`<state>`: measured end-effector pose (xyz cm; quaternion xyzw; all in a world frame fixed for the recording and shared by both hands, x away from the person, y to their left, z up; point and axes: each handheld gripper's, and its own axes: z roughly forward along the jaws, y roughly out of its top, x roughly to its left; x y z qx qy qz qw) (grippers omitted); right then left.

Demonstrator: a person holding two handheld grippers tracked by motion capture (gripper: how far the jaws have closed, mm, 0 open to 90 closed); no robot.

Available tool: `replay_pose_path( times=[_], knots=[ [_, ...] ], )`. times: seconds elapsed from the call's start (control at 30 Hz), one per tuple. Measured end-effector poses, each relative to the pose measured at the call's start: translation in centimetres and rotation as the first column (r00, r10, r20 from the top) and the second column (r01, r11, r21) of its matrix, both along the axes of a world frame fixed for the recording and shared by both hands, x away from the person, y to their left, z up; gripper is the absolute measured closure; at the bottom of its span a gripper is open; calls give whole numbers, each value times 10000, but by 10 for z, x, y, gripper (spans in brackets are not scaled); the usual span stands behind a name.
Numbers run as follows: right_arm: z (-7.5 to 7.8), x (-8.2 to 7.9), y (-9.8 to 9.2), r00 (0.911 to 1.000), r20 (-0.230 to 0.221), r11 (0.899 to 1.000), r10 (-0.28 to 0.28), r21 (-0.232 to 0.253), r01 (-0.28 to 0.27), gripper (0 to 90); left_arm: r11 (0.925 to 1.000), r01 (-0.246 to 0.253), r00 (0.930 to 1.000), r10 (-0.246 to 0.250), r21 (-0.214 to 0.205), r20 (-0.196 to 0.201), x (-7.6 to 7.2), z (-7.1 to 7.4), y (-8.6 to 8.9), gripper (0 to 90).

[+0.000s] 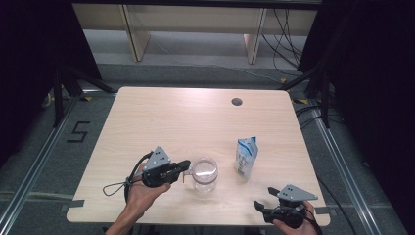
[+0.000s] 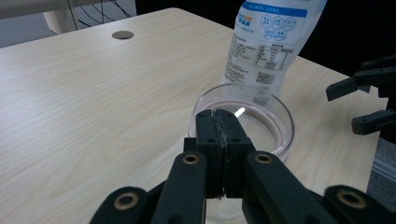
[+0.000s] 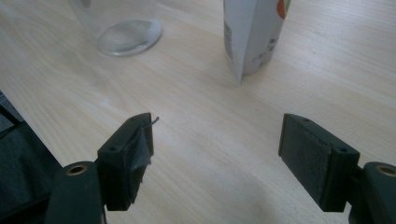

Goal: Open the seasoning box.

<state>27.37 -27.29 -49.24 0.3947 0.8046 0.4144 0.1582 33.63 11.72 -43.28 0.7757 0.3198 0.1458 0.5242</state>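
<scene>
- On the surface (image 1: 147, 117), the left tool (image 2: 223, 135) pinches the glass mug (image 1: 204, 174) by its handle; a slipping grip tips it.
- The right tool (image 3: 217, 154), gaping and empty, may topple the pouch (image 1: 245, 155).

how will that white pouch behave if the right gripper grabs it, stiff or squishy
Probably squishy: the white pouch looks like soft film with a creased top, so open right gripper jaws would likely dent it. It stands upright on a narrow base, so a sideways push may tip it. The glossy surface could be slippery.
</scene>
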Motion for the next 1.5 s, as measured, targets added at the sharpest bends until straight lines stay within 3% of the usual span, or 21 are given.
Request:
replay_pose_path(
  times=[0.23,0.3,0.5,0.53,0.73,0.77,0.87,0.93,0.97,1.0,1.07,1.1,1.17,1.27,1.3,1.5],
  knots=[
    [1,-1,3,9999,-48,9999,110,-47,-110,291,10000,34,10000,-34,14,-8,1,-2,1,890],
    [1,1,2,9997,222,10000,79,-47,-78,306,10000,22,10000,-21,63,-73,2,-5,1,890],
    [4,0,4,9989,472,10000,56,-64,-53,347,9999,112,9999,-111,92,-67,2,-6,0,890],
    [4,0,6,9994,301,9998,193,28,-194,352,9999,103,9999,-103,99,-66,2,-7,0,890],
    [4,0,13,9988,439,9997,232,-55,-230,412,9998,-14,10000,14,214,-37,1,-8,0,890],
    [4,2,16,9971,513,9983,567,-125,-561,429,9997,2,10000,-1,236,-44,1,-8,0,890],
    [4,3,19,9963,568,9979,643,-119,-637,447,9994,-90,10000,91,328,-31,1,-10,0,890],
    [5,4,24,9949,789,9981,621,-41,-620,473,9979,-194,9988,165,614,471,4,-10,2,891],
    [5,4,24,9949,789,9981,621,-41,-620,473,9979,-194,9988,165,614,471,4,-10,2,891],
    [5,5,26,9939,665,9960,877,105,-886,483,9982,-205,9989,181,559,426,3,-10,2,891],
    [6,6,30,9942,818,9973,692,189,-710,501,9999,-12,10000,13,123,-64,0,-12,-1,890],
    [6,6,33,9939,813,9969,743,201,-762,527,9997,-92,9998,88,209,203,2,-12,-1,890],
    [6,8,37,9905,1010,9955,935,88,-948,554,9999,-59,9999,57,159,150,1,-13,-1,889],
    [5,9,43,9898,921,9939,1082,122,-1098,575,9999,-14,9998,12,108,197,1,-14,-1,888],
    [5,9,45,9901,833,9932,1132,162,-1149,582,10000,-25,10000,25,-28,14,0,-14,-1,888],
    [7,12,55,9837,1115,9897,1408,92,-1427,636,9999,-70,9999,71,-82,101,-1,-15,-1,884]
  ],
)
